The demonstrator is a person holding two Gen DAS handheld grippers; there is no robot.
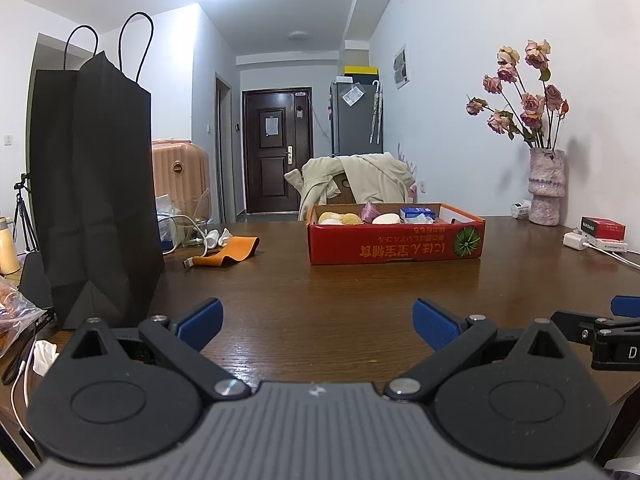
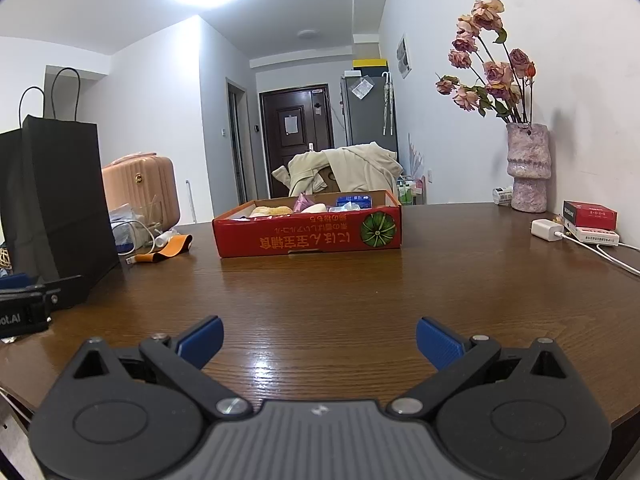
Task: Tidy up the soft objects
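Note:
A shallow red cardboard box (image 1: pixel 394 242) (image 2: pixel 308 236) stands on the far part of the brown table. It holds soft items: yellow sponges (image 1: pixel 340 218) (image 2: pixel 271 211), a pink-purple piece (image 1: pixel 371 212) (image 2: pixel 303 202), a white round pad (image 1: pixel 386 219) and a blue tissue pack (image 1: pixel 417 214) (image 2: pixel 354 201). My left gripper (image 1: pixel 318 322) hovers open near the table's front, nothing between its blue pads. My right gripper (image 2: pixel 320 340) is open too and holds nothing, well short of the box. Each gripper shows at the edge of the other's view.
A tall black paper bag (image 1: pixel 96 184) (image 2: pixel 52 196) stands at the left. An orange strap (image 1: pixel 232 252) (image 2: pixel 170 250), cables and a glass jar (image 1: pixel 192 220) lie behind it. A vase of dried roses (image 1: pixel 546 188) (image 2: pixel 528 168), a red packet (image 1: pixel 604 228) and a charger (image 2: pixel 546 229) sit right.

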